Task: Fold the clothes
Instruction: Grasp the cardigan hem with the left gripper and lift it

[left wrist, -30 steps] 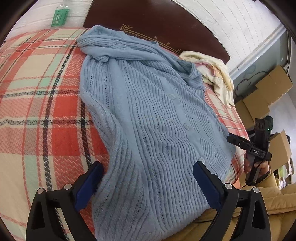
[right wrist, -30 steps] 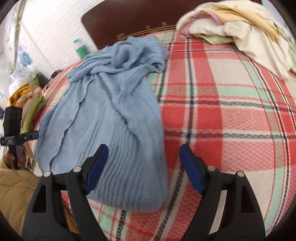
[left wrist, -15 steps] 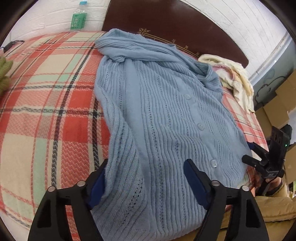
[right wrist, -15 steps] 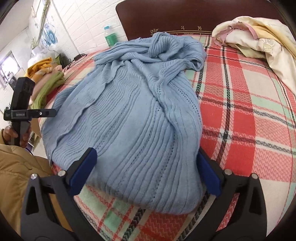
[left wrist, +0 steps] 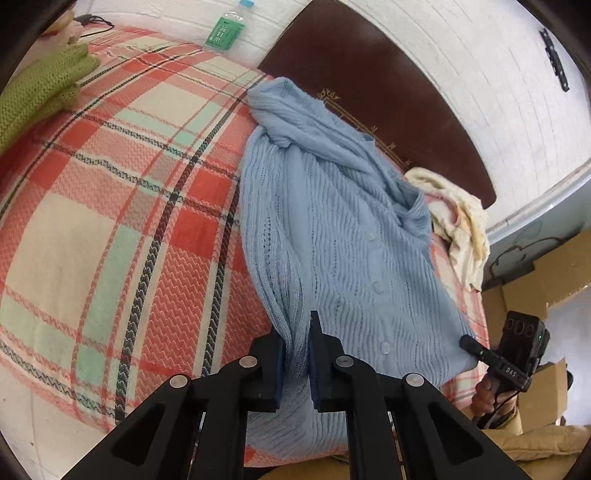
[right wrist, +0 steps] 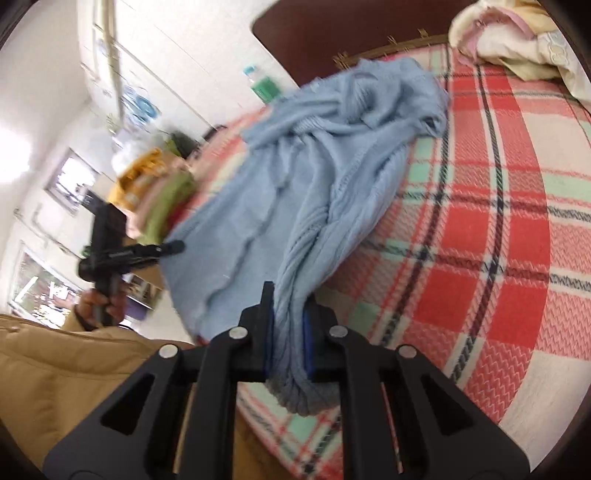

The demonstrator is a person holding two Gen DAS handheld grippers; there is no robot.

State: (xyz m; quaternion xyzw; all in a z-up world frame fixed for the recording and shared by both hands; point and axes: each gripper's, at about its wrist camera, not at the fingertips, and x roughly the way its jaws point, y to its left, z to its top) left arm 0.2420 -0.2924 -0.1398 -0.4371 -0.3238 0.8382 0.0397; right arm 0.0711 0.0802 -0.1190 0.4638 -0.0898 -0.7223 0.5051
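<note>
A light blue knit cardigan with white buttons lies lengthwise on the plaid bed, its top bunched against the headboard. My left gripper is shut on the cardigan's near left hem corner. My right gripper is shut on the near right hem corner of the cardigan, which is gathered into a thick fold between the jaws. Each gripper shows small in the other's view: the right gripper in the left wrist view, the left gripper in the right wrist view. The hem is lifted slightly off the bed.
The bed has a red, green and cream plaid cover and a dark wooden headboard. Cream clothes are heaped at the far right. A green knit lies far left. A water bottle stands by the wall. Cardboard boxes stand right of the bed.
Both grippers were open above the cardigan's near hem; they have come down and shut on its two corners. The fabric is now bunched and pulled up at both grips.
</note>
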